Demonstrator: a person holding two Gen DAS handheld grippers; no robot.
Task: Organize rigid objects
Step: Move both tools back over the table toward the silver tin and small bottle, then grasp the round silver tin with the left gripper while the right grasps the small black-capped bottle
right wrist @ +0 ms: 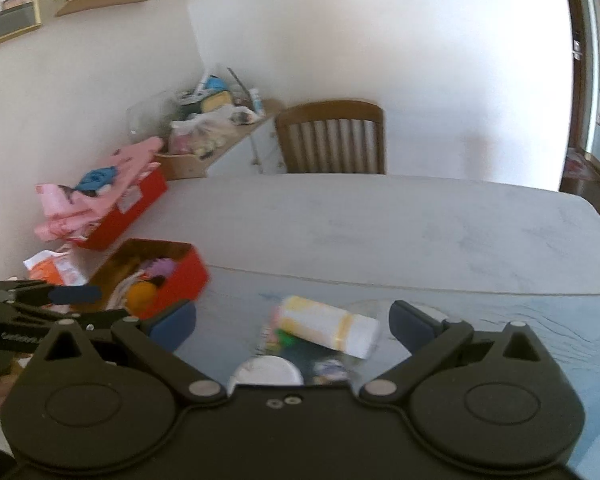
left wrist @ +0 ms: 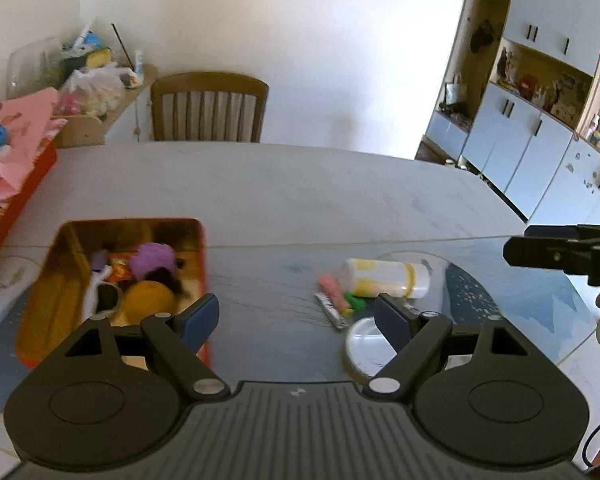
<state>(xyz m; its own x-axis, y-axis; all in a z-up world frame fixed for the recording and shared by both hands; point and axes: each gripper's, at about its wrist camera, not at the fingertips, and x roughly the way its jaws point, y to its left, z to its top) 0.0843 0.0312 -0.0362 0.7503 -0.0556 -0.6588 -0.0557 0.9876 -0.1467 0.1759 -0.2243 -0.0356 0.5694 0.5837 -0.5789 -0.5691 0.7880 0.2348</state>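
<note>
A: Left hand-held gripper [left wrist: 298, 318] — spread wide, nothing between the pads, hanging over bare tabletop [left wrist: 260, 200] between the red tin [left wrist: 202, 248] and the loose pile.

B: Same on the right hand-held gripper [right wrist: 292, 326]: jaws wide apart, empty, aimed down at the pile. Probably set that wide to take the broad bottle.

A: Agreed. White bottle with yellow label [left wrist: 386, 278] lying on its side, cap end toward the right in the left wrist view. Just beside it a pink piece [left wrist: 332, 286], a green piece [left wrist: 354, 302] and a silver wrapped stick [left wrist: 332, 312], all close together, too blurred to name.

B: Round white lid [right wrist: 266, 372] nearest the camera, partly hidden under the gripper body.

A: Tin already holding a purple fuzzy thing [left wrist: 154, 258], an orange ball [left wrist: 146, 300] and something white — likely the collecting place, so the pile looks left to sort.

B: Bottle first, seemingly; rolls easily lying down.
</note>
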